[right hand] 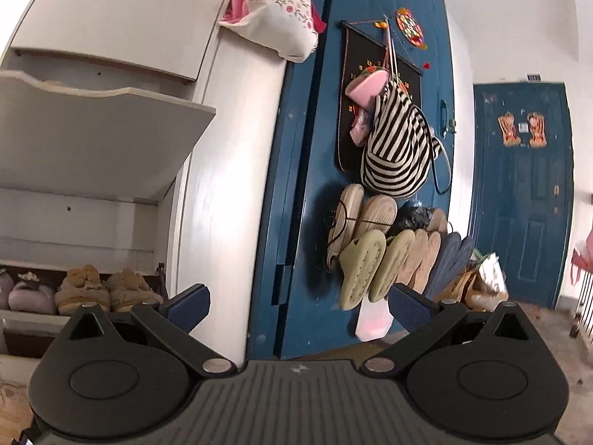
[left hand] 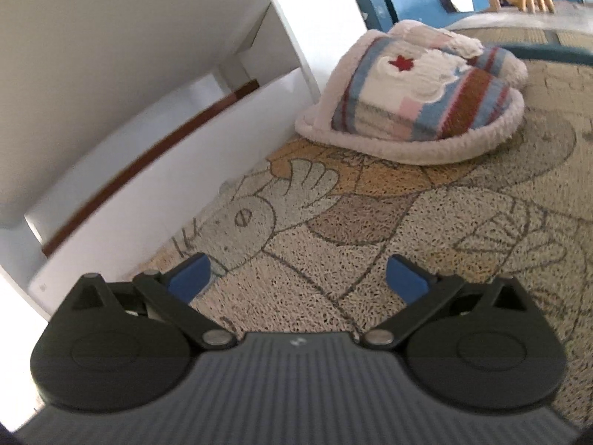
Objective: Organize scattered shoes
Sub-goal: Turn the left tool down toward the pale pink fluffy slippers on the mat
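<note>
Nearby, striped fuzzy slippers paired on patterned doormat, left tool spread empty above mat, right tool spread empty, facing white shoe cabinet.

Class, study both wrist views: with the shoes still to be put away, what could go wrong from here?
1. The striped slippers lie pressed together on the mat; the open left gripper may grab only one or drag both.
2. The tilted-open cabinet flap juts out, so a rising gripper might hit it.
3. The shelf already holds brown fuzzy slippers, leaving little room.
</note>
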Available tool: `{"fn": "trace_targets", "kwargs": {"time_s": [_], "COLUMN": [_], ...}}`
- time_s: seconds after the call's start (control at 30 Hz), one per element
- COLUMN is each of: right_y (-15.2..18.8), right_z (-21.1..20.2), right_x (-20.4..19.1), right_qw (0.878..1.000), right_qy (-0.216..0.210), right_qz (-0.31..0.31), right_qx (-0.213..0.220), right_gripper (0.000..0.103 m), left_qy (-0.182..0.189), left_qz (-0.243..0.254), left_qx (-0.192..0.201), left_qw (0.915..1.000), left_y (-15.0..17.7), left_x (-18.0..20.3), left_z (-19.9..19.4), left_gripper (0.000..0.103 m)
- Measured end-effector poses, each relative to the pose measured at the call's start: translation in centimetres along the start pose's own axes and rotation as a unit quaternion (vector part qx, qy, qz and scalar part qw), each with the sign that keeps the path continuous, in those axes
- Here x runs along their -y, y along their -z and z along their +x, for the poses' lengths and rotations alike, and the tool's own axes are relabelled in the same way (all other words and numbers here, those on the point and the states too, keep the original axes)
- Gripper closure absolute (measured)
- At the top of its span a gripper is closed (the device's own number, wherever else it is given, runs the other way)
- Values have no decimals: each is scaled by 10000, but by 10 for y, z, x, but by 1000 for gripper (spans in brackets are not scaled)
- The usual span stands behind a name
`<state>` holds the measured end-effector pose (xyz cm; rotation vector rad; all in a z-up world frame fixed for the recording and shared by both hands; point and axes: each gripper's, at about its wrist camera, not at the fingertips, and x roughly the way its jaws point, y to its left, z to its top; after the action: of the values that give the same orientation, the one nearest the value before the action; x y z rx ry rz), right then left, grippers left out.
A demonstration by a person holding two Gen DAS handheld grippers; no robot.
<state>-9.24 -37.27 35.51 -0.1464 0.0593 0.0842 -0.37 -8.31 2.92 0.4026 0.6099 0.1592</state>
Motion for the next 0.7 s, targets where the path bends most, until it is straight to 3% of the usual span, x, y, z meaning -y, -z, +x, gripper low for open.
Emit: {"fn": "trace_targets", "kwargs": {"time_s": [0.1,0.27,0.43,0.5,0.7], "right_y": [2,14,51,71,91], "right_z": [0,8,34,46,57], "right_x": [-1,-6,-11,-15,-27], "right_qw": [9999,9997,9976,9951,9907], "right_qy": [20,-70,-270,-347,-593], "right_qz": [-107,-253,-335,-369,-564], "right_qx": [13,-14,-551,-846,-1087], "right_gripper": [0,0,0,0,0], "left_qy": [183,446,389,441,772], "left_qz": [-235,-456,-620,-823,-1411], "left_qx": [-91,-592,-189,-230,-100], "left_qw": [9995,9962,9971,9954,9869], "left_y": [1,-14,-62,-85,-136], "left_x": [-8,-20,-21,-21,-16], "left_z": [3,7,-8,-9,-2], "left_gripper": [0,0,0,0,0]}}
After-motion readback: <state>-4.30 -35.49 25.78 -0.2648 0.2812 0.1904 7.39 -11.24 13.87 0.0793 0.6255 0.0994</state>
